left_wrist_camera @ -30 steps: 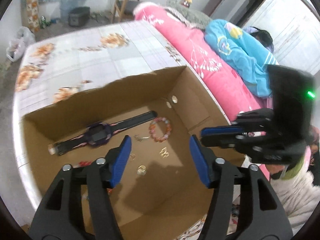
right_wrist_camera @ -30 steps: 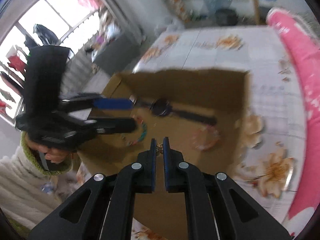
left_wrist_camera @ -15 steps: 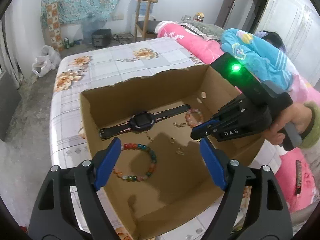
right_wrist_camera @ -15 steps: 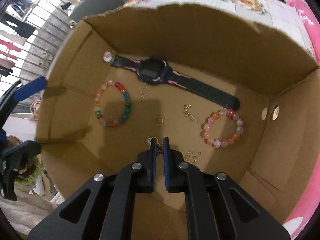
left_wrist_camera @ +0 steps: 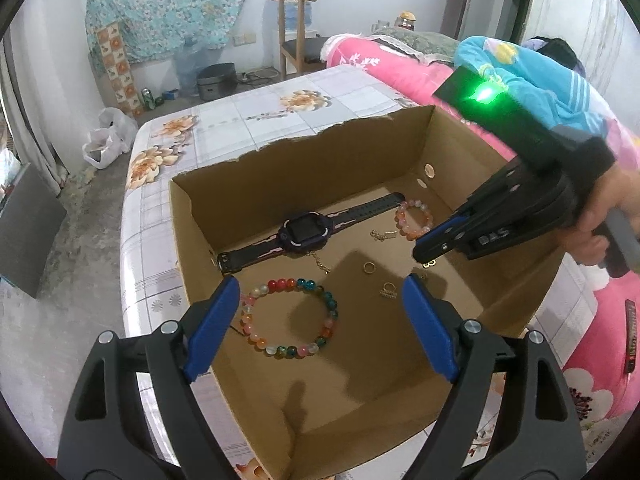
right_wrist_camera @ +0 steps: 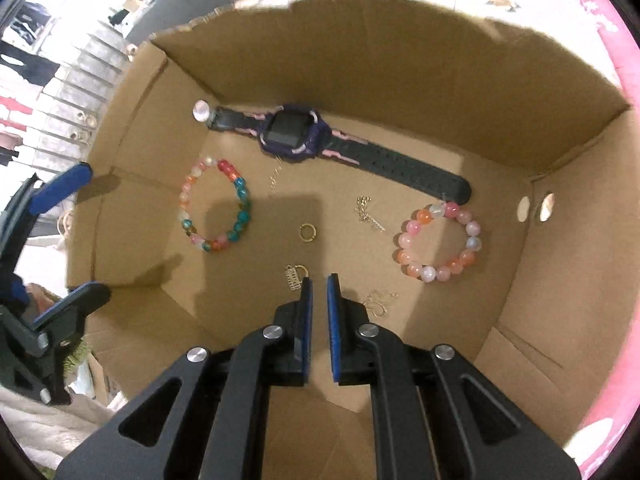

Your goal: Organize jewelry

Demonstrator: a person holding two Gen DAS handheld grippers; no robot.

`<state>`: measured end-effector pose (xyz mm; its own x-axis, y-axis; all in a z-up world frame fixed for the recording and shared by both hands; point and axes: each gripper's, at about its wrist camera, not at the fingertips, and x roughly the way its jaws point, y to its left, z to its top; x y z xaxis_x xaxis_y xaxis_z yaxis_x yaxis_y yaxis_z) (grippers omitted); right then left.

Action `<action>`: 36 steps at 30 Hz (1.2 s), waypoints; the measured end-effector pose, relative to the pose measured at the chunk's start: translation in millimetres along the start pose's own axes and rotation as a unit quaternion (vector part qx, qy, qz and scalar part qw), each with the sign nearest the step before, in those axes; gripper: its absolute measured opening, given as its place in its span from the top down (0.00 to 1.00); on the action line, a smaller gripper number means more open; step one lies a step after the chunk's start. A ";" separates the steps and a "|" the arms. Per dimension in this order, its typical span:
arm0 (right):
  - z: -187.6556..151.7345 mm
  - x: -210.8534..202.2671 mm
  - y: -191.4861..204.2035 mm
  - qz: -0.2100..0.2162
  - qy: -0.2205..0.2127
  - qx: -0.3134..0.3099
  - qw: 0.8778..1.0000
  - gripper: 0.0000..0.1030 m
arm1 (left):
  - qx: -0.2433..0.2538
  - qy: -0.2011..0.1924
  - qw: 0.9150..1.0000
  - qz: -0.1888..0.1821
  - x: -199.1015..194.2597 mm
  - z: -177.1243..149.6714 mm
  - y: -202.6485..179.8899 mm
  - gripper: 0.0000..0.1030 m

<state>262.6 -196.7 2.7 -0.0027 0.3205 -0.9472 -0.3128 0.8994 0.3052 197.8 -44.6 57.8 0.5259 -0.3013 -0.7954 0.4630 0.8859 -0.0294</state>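
left wrist view, cardboard box (left_wrist_camera: 240, 184) on floral tablecloth (left_wrist_camera: 256, 112), pink bedding (left_wrist_camera: 404, 68) beside

Soft, even daylight fills both views, and a bright, washed-out patch at the upper left of the right wrist view shows where it enters. The cardboard box (right_wrist_camera: 500, 92) floor carries soft-edged gripper shadows, and its near wall stands in shade. Both pictures are sharp at the centre, with strong fisheye bending and black vignetting at the corners, and a green indicator light (left_wrist_camera: 484, 94) flares into a small glare.
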 end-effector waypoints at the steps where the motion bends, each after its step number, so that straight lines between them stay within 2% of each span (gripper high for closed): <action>1: -1.8 -7.0 0.4 0.004 -0.009 0.000 1.000 0.92 | 0.002 -0.002 1.000 0.005 -1.0 -0.2 -0.8 0.23; 2: -1.9 -14.5 -1.0 0.009 -0.018 -0.001 1.000 0.92 | 0.003 -0.003 1.000 0.007 -1.3 -0.2 -1.0 0.23; 4: -6.3 -32.1 3.1 0.017 -0.041 -0.006 0.999 0.85 | 0.008 -0.006 1.000 0.014 -2.6 -0.1 -2.7 0.22; 6: -14.4 -52.0 7.8 0.008 -0.072 -0.017 0.997 0.72 | 0.018 -0.006 1.000 0.021 -4.4 -0.4 -5.7 0.22; 8: -23.6 -71.3 8.4 -0.001 -0.102 -0.025 0.995 0.66 | 0.024 -0.008 0.999 0.027 -6.0 -0.4 -7.8 0.22; 12: -45.1 -99.3 2.8 -0.005 -0.140 -0.014 0.990 0.60 | 0.031 -0.015 0.999 0.036 -10.3 -0.6 -12.2 0.22; 19: -77.3 -115.1 -16.3 -0.020 -0.175 0.021 0.984 0.58 | 0.051 -0.028 0.997 0.054 -19.1 -2.5 -22.2 0.21; 26: -100.8 -111.8 -42.4 -0.033 -0.194 0.073 0.978 0.58 | 0.064 -0.034 0.995 0.071 -25.9 -8.0 -31.5 0.19; 29: -108.5 -107.0 -54.3 -0.026 -0.199 0.097 0.975 0.57 | 0.064 -0.036 0.995 0.072 -27.9 -10.7 -34.4 0.19; 33: -116.9 -96.0 -66.1 -0.004 -0.198 0.128 0.972 0.57 | 0.039 -0.046 0.996 0.066 -37.2 -18.1 -24.9 0.19; 36: -125.4 -91.0 -72.9 0.026 -0.203 0.149 0.967 0.57 | -0.006 -0.065 0.996 0.065 -49.2 -31.7 -2.7 0.18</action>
<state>166.5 -328.7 54.5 0.3812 0.4028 -0.8321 -0.0344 0.9056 0.4226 148.0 -20.9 77.8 0.6691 -0.2257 -0.7081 0.3770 0.9241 0.0616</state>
